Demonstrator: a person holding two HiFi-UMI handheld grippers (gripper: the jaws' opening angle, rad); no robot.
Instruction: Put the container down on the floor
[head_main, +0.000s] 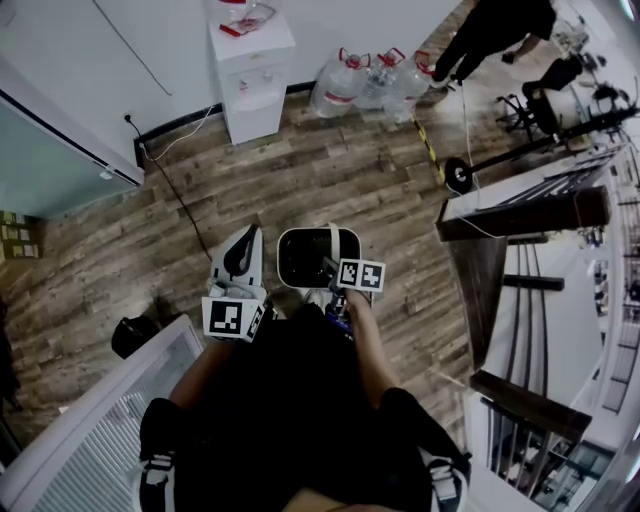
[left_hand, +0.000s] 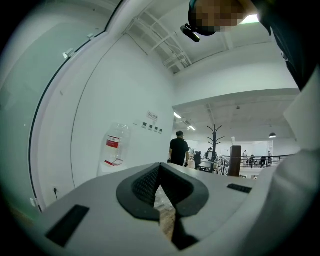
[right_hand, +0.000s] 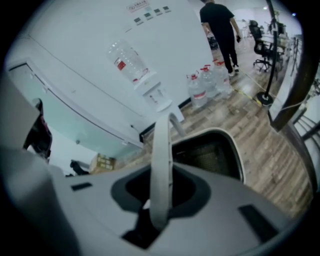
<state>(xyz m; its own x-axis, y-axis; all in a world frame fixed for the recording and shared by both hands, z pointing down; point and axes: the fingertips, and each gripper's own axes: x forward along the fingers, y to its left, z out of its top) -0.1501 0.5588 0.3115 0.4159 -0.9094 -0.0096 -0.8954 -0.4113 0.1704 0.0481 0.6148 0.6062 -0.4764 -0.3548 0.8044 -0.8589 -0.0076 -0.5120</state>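
Note:
A white container (head_main: 318, 258) with a dark inside hangs by its white arched handle (head_main: 333, 246) over the wooden floor, just ahead of my body. My right gripper (head_main: 334, 268) is shut on that handle. In the right gripper view the handle (right_hand: 160, 165) runs up between the jaws of the right gripper (right_hand: 159, 200), and the container's rim (right_hand: 236, 150) lies beyond. Whether the container's base touches the floor is hidden. My left gripper (head_main: 244, 240) hovers just left of the container, shut and holding nothing. The left gripper view shows only a thin slit of floor between the left gripper's (left_hand: 161, 192) pads.
A water dispenser (head_main: 250, 70) stands against the far wall with several big water bottles (head_main: 368, 80) beside it. A person (head_main: 492, 32) walks at the far right near a coat stand base (head_main: 458, 175). Railings (head_main: 525, 215) line the right; a glass partition (head_main: 90, 430) and black object (head_main: 133, 335) sit lower left.

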